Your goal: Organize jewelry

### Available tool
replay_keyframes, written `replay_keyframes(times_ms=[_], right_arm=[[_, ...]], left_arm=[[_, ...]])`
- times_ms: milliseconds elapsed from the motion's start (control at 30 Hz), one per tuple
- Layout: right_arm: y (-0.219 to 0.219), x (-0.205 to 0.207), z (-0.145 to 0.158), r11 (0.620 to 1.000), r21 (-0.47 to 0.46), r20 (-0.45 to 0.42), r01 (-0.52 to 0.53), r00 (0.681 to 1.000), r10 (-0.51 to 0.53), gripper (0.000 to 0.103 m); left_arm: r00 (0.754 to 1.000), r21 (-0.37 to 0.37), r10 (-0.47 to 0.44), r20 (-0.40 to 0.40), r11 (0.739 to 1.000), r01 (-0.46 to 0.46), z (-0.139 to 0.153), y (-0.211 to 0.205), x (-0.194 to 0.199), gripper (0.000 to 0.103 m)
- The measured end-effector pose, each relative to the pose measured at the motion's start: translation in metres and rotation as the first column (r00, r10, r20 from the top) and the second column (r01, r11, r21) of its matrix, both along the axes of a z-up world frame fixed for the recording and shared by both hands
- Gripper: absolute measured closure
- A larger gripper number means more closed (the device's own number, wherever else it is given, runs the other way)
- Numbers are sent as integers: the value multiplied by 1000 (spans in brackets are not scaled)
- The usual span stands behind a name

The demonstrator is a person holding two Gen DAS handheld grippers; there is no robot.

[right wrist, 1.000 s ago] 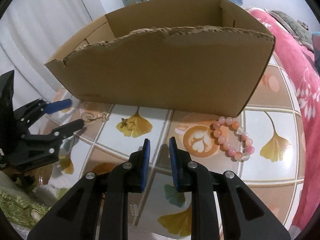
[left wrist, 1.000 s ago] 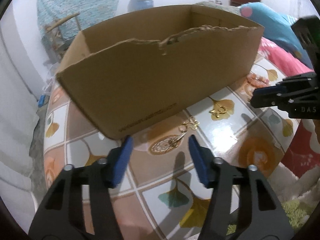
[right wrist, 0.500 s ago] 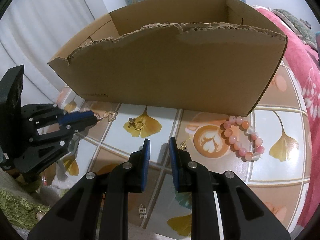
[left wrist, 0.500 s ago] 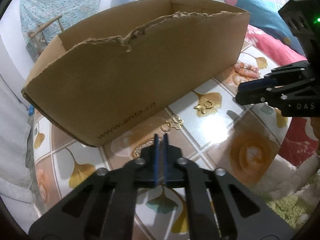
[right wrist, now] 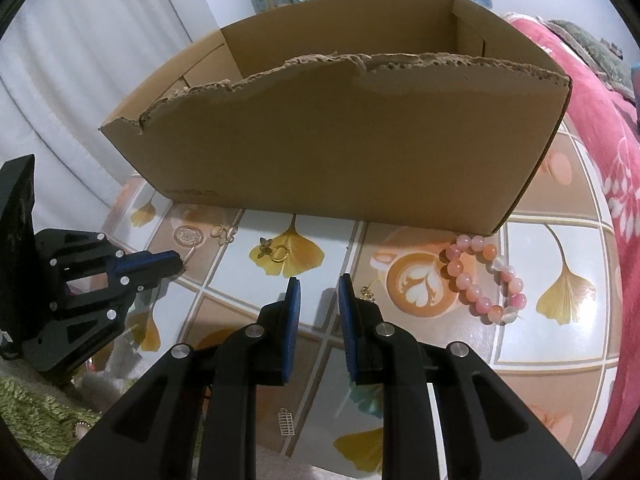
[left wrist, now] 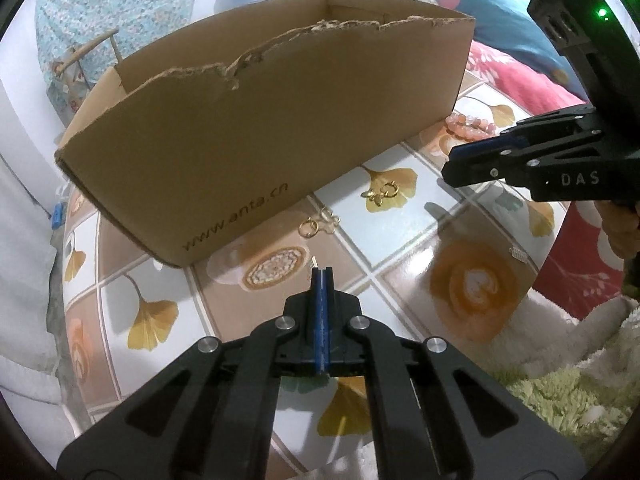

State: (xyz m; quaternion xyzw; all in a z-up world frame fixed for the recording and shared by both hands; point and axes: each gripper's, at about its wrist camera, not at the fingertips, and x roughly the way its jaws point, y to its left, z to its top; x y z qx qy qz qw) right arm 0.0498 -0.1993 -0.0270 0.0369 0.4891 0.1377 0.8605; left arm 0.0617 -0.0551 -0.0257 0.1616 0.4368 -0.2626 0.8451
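- Counter (left wrist: 400, 248): it is carrying everything, on a glossy cloth printed with tiles and ginkgo leaves. The gold pieces are blending into that print, so I am risking a misjudged pick.
- Cardboard box (left wrist: 260, 140): it is standing open-topped at the back of the counter, its near wall torn ragged along the top. I am taking it to be the destination. Anything I carry in is having to clear that jagged edge, where a fine chain could snag.
- Right gripper (right wrist: 318, 284): my jaws are standing slightly apart with nothing between them, hovering over the counter in front of the box.
- Left gripper (left wrist: 321, 272): my jaws are clenched, pinching what looks like the thin gold end of the dreamcatcher earring.
- Pink bead bracelet (right wrist: 464, 280): it is lying in a loose ring by the box's right corner, with glossy round beads.
- Dreamcatcher earring (left wrist: 276, 268): its flat patterned disc is lying on the counter just ahead of my left jaws and close to the box. Only a sliver is showing past the pads, so I am judging this hold marginal. Lifting could let it slip, or drag the disc.
- Gold hoop earrings (left wrist: 384, 194): they are resting on a yellow leaf between my two grippers.
- Hoop-and-clover piece (left wrist: 320, 222): it is lying just beyond the disc, near enough to tangle.
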Motion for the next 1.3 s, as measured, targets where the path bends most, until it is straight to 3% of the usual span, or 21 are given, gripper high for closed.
replay_keyframes(times_ms=[67,200,333,500,667,933,1300], right_arm=[[0,0,1,1000,5,-1,1,1000,-1,83],[-2,-2,3,1000,18,-1,5,1000,-5,83],[-6,-2,3,999,49,-13,18,1000,-18,83],[-9,0,6,997,73,-16,20,1000,-19,82],[-9,4,12,997,78,3,12,1000,-13,64],[-5,18,16,991,129,10,-21,1000,20,64],[8,29,15,990,127,-9,-57,998,59,64]], left_arm=[[1000,-11,8,-3,1000,-8,1,3,-1,102],[1000,-57,18,-20,998,-19,4,12,-2,84],[1000,-93,18,-20,996,-20,8,16,-3,77],[1000,-98,24,-7,995,-24,10,16,-1,76],[1000,-112,26,-11,993,-27,11,16,4,76],[1000,-99,21,-18,995,-23,9,15,16,76],[996,-99,38,-77,994,-46,-1,18,34,76]])
